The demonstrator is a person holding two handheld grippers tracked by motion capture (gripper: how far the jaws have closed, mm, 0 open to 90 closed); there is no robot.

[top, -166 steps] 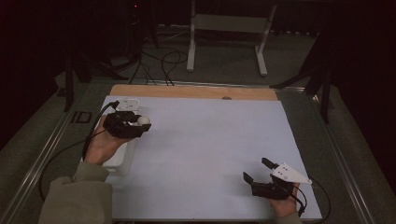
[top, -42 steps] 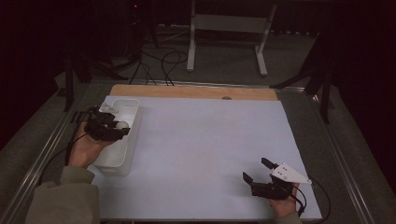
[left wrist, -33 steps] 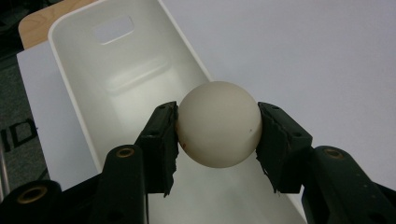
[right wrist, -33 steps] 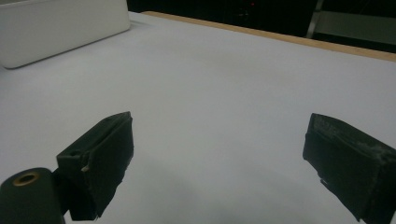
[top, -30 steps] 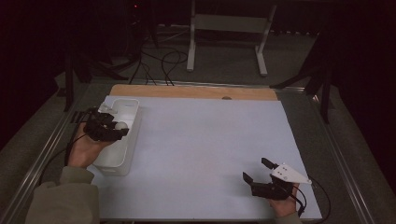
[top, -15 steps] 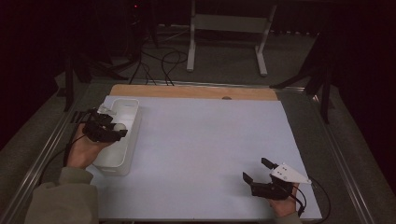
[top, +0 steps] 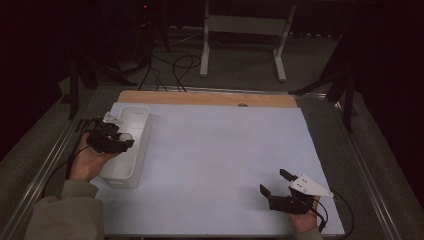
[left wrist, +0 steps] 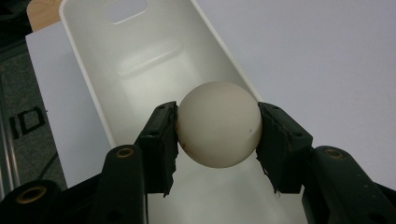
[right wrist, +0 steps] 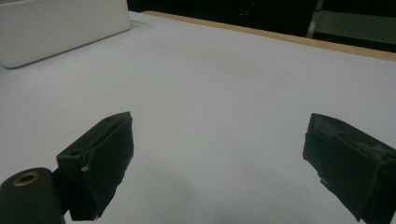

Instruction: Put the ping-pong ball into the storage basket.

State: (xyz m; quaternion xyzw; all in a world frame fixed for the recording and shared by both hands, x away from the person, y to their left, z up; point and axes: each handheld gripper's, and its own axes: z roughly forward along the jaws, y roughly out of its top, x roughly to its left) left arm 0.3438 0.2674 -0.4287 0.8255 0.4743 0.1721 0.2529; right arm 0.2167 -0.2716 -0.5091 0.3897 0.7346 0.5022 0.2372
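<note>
1. Left gripper [left wrist: 217, 135] clamps a white ball [left wrist: 218, 123] between both pads, above the white bin [left wrist: 84, 74] at the table's left edge.
2. Right gripper [right wrist: 219, 163] stands wide, nothing between its jaws, over the white sheet [top: 220, 150].

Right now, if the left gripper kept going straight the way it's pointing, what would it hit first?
Most likely the white bin: the left gripper, shut on the white ball, points into it, so its floor or far wall comes first, though depth is unclear.
</note>
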